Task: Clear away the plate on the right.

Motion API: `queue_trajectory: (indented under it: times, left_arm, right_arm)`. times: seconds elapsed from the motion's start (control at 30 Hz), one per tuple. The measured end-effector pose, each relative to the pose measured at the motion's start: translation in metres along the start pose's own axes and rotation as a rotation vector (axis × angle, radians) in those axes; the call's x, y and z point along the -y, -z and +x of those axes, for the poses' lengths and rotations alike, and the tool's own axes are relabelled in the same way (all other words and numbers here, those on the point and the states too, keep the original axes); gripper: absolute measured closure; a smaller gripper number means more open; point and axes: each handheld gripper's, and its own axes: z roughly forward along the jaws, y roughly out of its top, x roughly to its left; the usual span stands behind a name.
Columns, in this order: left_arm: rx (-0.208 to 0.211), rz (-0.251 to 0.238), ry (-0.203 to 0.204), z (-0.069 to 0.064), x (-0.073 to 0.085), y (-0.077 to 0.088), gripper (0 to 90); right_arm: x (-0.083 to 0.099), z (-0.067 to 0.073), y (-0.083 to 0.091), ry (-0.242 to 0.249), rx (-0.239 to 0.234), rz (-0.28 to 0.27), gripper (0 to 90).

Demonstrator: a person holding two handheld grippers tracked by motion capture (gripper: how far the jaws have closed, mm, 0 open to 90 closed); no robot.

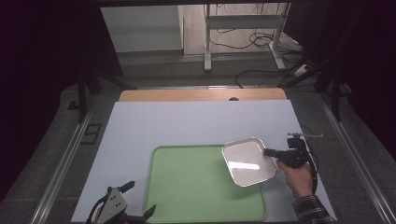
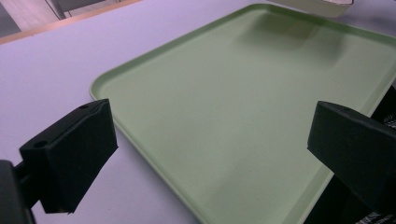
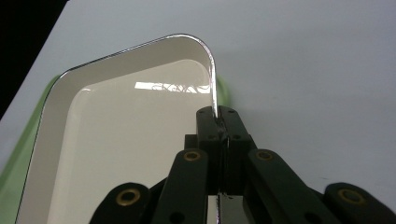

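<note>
A shallow white dish [image 1: 247, 161] with a dark rim hangs over the green tray's [image 1: 187, 186] far right corner. My right gripper [image 1: 269, 152] is shut on the dish's right rim. In the right gripper view the two jaws pinch the dish's rim [image 3: 214, 93] between them, with the dish [image 3: 121, 130] spreading out to the left. My left gripper [image 1: 140, 200] rests at the tray's near left corner, open. In the left gripper view its fingers [image 2: 70, 149] stand wide apart over the tray [image 2: 233, 107] with nothing between them. The dish [image 2: 322, 7] shows at the top edge there.
The tray lies on a white mat [image 1: 187, 121] that covers a wooden table [image 1: 201, 94]. Beyond the table are a metal desk frame [image 1: 243, 23] and loose cables [image 1: 261, 42] on the floor. Rails [image 1: 65, 158] run along both sides.
</note>
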Motion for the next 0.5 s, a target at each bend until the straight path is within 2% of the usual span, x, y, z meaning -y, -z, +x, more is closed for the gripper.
queue_trajectory:
  times: [0.23,0.5]
  left_arm:
    - [-0.002,-0.001,-0.002,0.000,0.000,0.000,1.2]
    - [-0.001,-0.001,-0.003,0.000,0.000,0.000,1.1]
  right_arm:
    - [0.005,0.021,-0.016,0.014,-0.034,0.013,88.9]
    - [0.008,0.038,-0.033,0.032,-0.035,0.030,88.9]
